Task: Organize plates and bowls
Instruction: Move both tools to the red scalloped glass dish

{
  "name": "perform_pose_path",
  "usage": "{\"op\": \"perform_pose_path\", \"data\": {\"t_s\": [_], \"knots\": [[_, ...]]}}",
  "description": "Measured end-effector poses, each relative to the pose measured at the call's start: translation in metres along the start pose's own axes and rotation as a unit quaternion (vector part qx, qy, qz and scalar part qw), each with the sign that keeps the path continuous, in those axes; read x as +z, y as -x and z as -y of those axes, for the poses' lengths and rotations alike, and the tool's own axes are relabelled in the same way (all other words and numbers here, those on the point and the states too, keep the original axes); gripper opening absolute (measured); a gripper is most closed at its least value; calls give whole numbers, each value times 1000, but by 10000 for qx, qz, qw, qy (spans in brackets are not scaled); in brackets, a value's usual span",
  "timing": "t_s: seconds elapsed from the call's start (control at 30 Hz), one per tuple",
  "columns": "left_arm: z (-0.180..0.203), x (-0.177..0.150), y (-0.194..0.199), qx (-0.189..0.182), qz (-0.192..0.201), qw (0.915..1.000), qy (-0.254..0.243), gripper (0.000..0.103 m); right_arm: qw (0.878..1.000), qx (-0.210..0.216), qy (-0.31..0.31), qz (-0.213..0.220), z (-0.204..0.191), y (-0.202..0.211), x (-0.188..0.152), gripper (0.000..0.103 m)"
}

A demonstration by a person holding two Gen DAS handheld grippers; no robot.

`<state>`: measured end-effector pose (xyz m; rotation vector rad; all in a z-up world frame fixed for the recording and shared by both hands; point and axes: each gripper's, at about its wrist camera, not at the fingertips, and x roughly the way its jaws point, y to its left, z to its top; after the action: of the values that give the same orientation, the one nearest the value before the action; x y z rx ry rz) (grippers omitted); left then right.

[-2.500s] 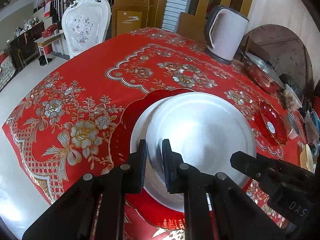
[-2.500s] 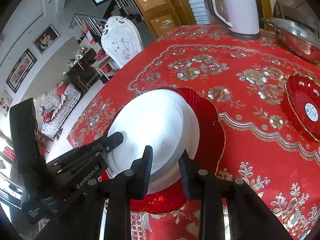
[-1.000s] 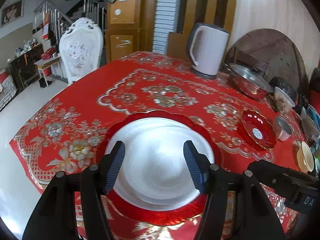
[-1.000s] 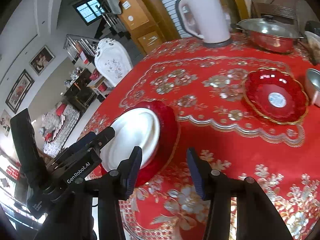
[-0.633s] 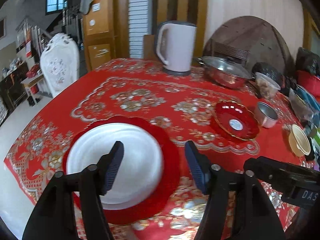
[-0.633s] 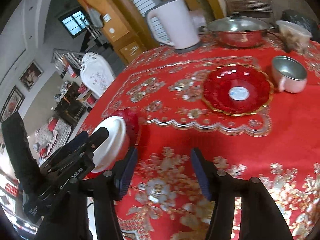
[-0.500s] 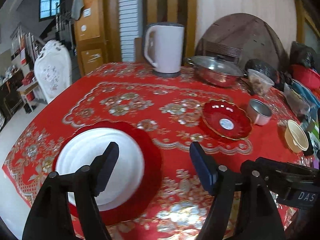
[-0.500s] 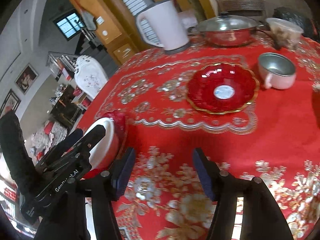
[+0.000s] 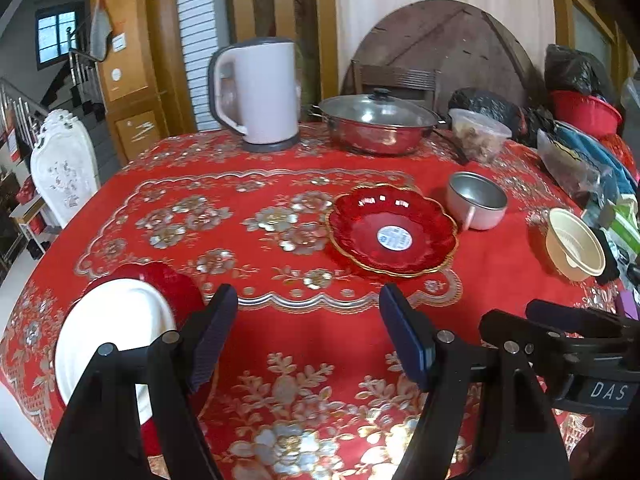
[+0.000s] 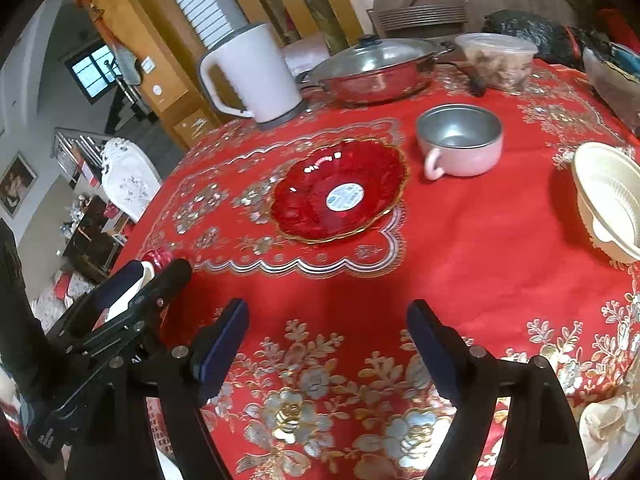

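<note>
Two stacked dishes are seen at the near left edge of the table [image 9: 320, 328]: a white plate [image 9: 108, 332] laid on a larger red plate [image 9: 176, 284]. A small red dish [image 9: 392, 232] with a gold rim lies near the middle, with a metal-lined cup [image 9: 476, 200] just beside it and a cream bowl [image 9: 576, 244] further right. The left gripper [image 9: 308, 340] and the right gripper [image 10: 328, 340] are held wide apart and empty above the cloth. A kettle [image 9: 260, 92] and a lidded pan [image 9: 376, 124] are set at the far side.

white plate [image 9: 108, 332] on red plate [image 9: 168, 280], left edge | red dish [image 9: 392, 232] centre | metal bowl [image 9: 476, 204], cream bowl [image 9: 576, 244] right
</note>
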<state>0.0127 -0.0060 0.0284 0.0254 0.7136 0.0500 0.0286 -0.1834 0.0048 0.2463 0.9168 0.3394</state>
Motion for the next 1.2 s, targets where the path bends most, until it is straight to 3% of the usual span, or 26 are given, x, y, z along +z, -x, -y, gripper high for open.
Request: {"op": "perform_pose_path", "data": {"t_s": [0.4,0.67,1.2], "knots": [[16,-1,-19,-78,-215,9997,-93,73,9971,-746,13,128,12,-7,6,103],[11,1,-30,-47,-316,9995,20,73,9939,-1080,73,235,13,-13,9,103],[2,17,-53,23,-557,9982,222,73,9965,-760,-337,98,34,-23,21,103]]}}
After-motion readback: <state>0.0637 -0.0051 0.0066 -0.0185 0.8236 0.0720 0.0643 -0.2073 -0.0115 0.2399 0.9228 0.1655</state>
